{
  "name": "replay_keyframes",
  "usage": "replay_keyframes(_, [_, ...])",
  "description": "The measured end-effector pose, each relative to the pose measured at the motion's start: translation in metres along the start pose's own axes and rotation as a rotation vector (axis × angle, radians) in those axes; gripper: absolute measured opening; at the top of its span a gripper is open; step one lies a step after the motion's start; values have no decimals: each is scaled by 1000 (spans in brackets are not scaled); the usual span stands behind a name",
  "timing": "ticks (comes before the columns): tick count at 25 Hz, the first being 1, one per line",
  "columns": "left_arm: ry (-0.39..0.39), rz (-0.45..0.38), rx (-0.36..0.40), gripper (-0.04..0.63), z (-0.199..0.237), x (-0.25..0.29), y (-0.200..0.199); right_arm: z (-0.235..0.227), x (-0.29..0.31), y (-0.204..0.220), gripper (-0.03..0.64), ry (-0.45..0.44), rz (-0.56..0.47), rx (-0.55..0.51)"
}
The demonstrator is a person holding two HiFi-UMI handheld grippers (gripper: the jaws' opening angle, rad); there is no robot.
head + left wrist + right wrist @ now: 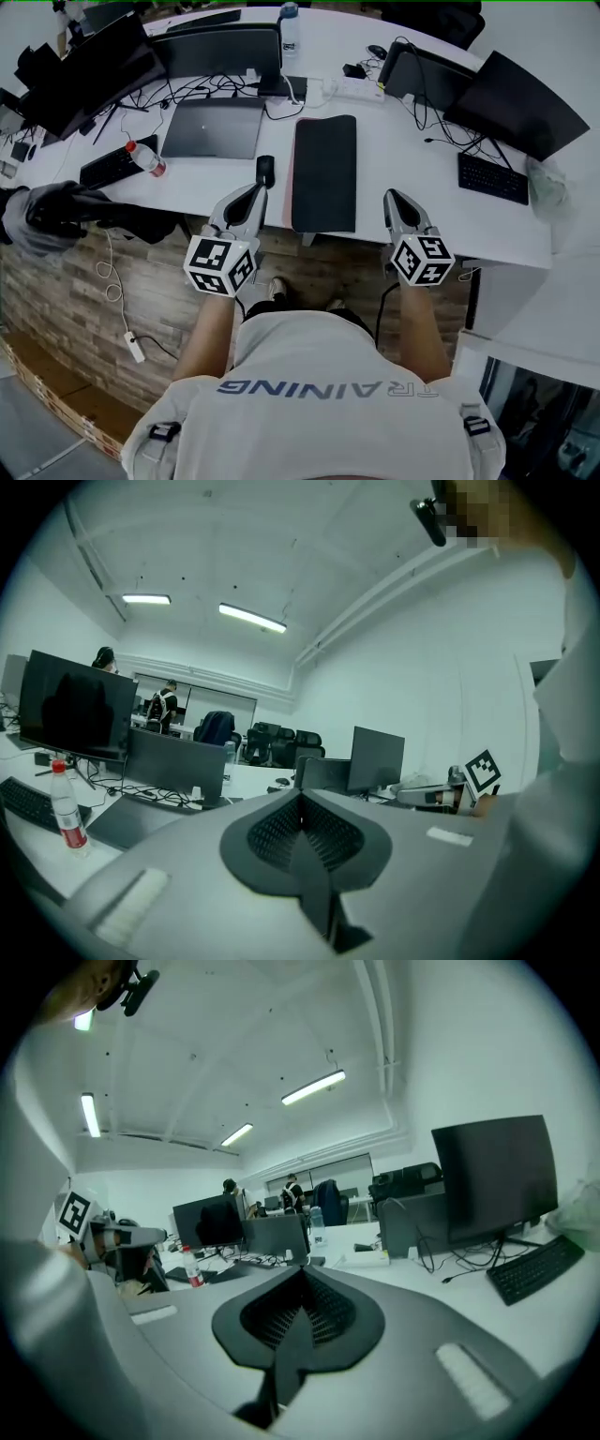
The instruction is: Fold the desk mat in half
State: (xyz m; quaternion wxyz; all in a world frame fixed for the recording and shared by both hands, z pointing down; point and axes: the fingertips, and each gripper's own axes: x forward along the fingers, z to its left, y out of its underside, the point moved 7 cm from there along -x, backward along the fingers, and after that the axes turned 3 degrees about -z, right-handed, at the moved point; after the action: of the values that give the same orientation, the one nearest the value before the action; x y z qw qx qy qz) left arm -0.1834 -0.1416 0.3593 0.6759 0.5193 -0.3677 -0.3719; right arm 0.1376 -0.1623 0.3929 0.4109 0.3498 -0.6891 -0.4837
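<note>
I see the desk mat (323, 173) at the centre of the frame, lying flat on the white desk (394, 150) as a narrow dark strip with a paler edge along its left side; its near end lies at the desk's front edge. My left gripper (257, 190) hangs to the lower left of it, jaws pressed together with nothing between them, its tip close to a black mouse (265, 170); my right gripper (390, 197) sits to the lower right, jaws likewise closed and empty; neither touches the mat. A laptop (214, 128) lies upper left; a bottle (145, 157) lies further left.
</note>
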Motion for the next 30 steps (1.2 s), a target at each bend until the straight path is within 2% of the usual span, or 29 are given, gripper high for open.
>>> replay_keyframes(6, [51, -56, 19, 2, -31, 7, -22, -10, -42, -58, 12, 69, -141, -14])
replay_keyframes(11, [64, -89, 32, 2, -43, 8, -35, -6, -63, -76, 12, 95, -208, -101])
replay_keyframes(30, [4, -78, 25, 2, -40, -16, -32, 21, -47, -59, 12, -54, -159, -94])
